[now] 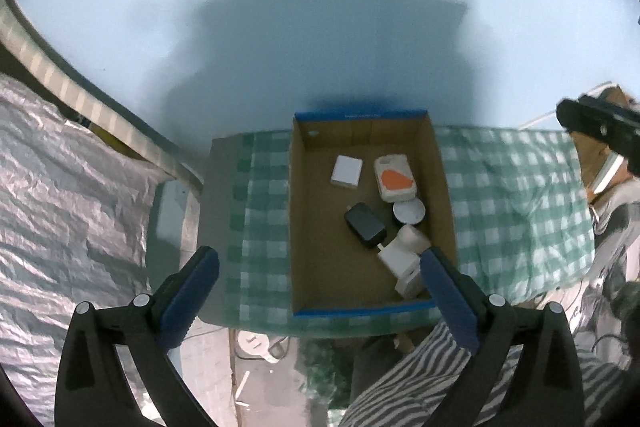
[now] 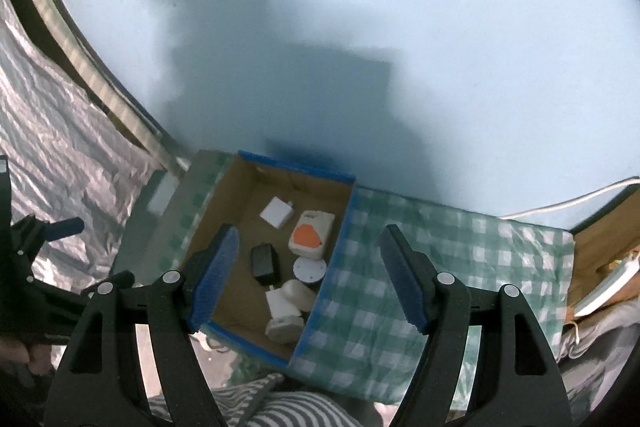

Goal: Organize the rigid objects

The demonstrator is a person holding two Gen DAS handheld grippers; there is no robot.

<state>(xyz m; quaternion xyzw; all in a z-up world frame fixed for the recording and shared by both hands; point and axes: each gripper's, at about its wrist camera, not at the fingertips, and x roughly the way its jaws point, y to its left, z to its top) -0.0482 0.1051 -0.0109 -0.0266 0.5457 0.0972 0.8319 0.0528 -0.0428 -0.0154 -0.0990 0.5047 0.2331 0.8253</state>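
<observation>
An open cardboard box with blue edges sits on a green checked cloth. Inside lie a white square adapter, a white device with an orange patch, a black adapter, a white round puck, a cream roll and a white plug. My left gripper is open and empty above the box's near end. My right gripper is open and empty above the same box; the black adapter and orange-patched device show between its fingers.
A pale blue wall rises behind the table. Crinkled silver sheeting covers the left. A striped cloth lies at the near edge. A white cable and a brown box are at the right. The left gripper shows at the right view's left edge.
</observation>
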